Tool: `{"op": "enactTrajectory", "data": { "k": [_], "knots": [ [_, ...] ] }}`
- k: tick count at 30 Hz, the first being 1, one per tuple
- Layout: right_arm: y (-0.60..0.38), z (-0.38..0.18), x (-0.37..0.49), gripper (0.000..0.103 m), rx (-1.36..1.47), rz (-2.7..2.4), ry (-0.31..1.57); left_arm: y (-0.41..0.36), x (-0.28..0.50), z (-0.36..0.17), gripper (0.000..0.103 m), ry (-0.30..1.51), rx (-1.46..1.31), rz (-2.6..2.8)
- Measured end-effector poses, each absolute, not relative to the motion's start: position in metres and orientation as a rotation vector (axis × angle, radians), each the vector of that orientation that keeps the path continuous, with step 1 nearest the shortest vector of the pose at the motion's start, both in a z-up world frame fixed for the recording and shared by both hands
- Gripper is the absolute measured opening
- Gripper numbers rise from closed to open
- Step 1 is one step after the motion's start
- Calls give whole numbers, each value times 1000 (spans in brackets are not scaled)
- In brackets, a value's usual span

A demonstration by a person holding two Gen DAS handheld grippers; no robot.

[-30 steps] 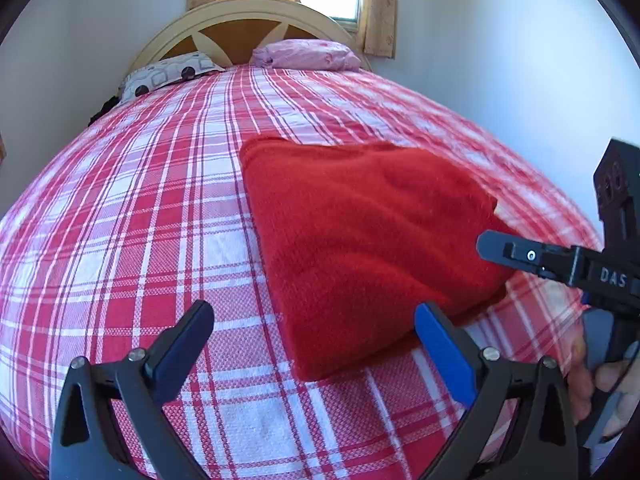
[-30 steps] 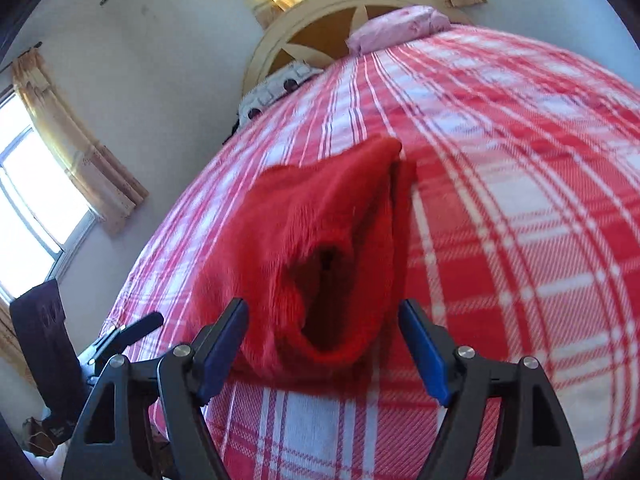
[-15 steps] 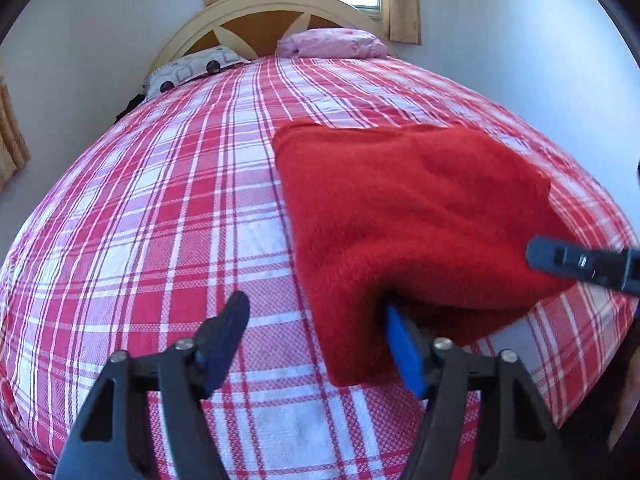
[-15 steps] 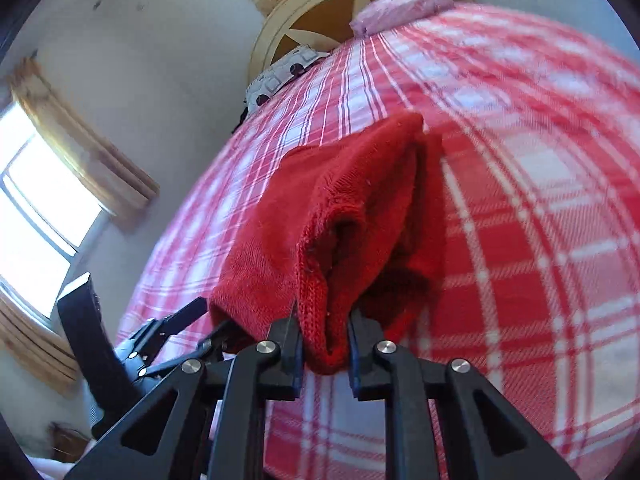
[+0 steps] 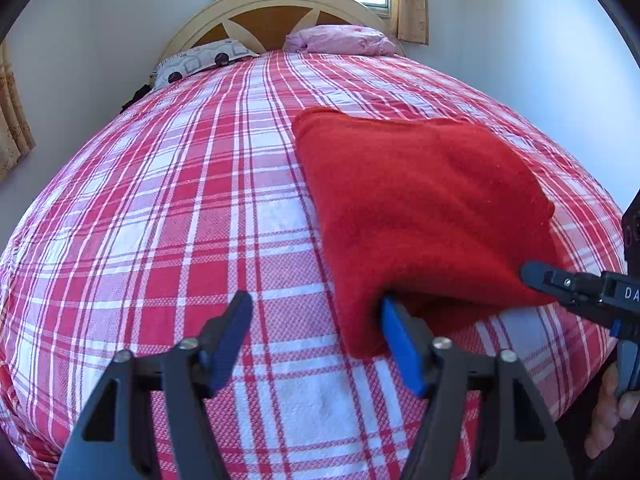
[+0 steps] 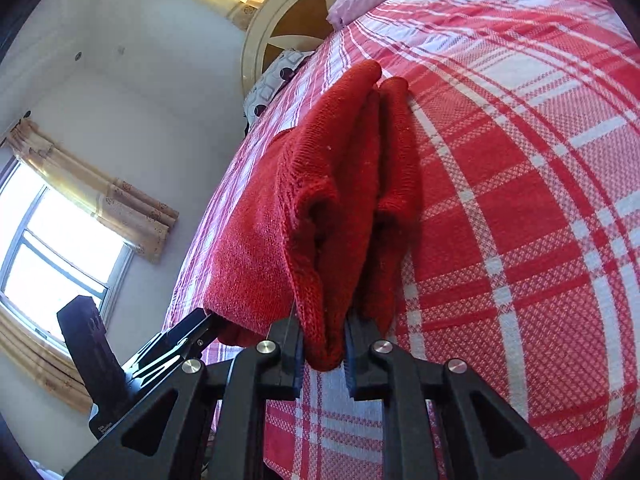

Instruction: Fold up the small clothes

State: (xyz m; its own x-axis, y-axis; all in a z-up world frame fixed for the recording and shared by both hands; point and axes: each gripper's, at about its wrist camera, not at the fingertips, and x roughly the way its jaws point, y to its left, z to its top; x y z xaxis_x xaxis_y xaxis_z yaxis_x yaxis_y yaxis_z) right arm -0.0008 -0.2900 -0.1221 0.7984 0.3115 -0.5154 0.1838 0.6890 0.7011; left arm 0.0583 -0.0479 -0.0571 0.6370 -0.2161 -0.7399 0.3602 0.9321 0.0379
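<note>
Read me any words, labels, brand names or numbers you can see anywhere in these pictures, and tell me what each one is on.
"DA": white letters on the black body of the right gripper, cut off by the picture's edge in the left wrist view.
Nothing else readable: no text shows on the red knit garment, the plaid bedspread or the pillows.

A red-checked bed (image 5: 168, 240) carries 1 red knit garment (image 5: 420, 208) and 2 pillows (image 5: 336, 39).

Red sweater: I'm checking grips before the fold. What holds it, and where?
The right gripper pinches the red sweater at its near bunched edge. The left gripper is open, one finger tucked under the near corner.
</note>
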Motion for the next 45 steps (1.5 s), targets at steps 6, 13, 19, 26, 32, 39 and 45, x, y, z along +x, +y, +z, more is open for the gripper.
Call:
{"op": "enactTrajectory", "data": {
  "k": [6,13,19,26,32,39,45],
  "knots": [
    [-285,-99,-23,18,684,24,647,-30,50,-56,85,834,207,-389],
    [-274,-45,-23,30,371,-85,591,-20,56,-29,85,746,172,-385],
    [-296,-33,2,58,441,-87,524,-30,85,-12,88,730,100,-381],
    [-298,-50,42,47,391,-189,578,-73,112,-28,88,773,156,-376],
    [-302,-79,56,46,417,-194,665,-80,117,-55,89,810,135,-347],
    [-321,-65,51,46,481,-188,592,-71,99,-56,91,808,111,-381],
    [-328,-74,95,46,426,-200,717,-71,98,-58,92,856,72,-415]
  ]
}}
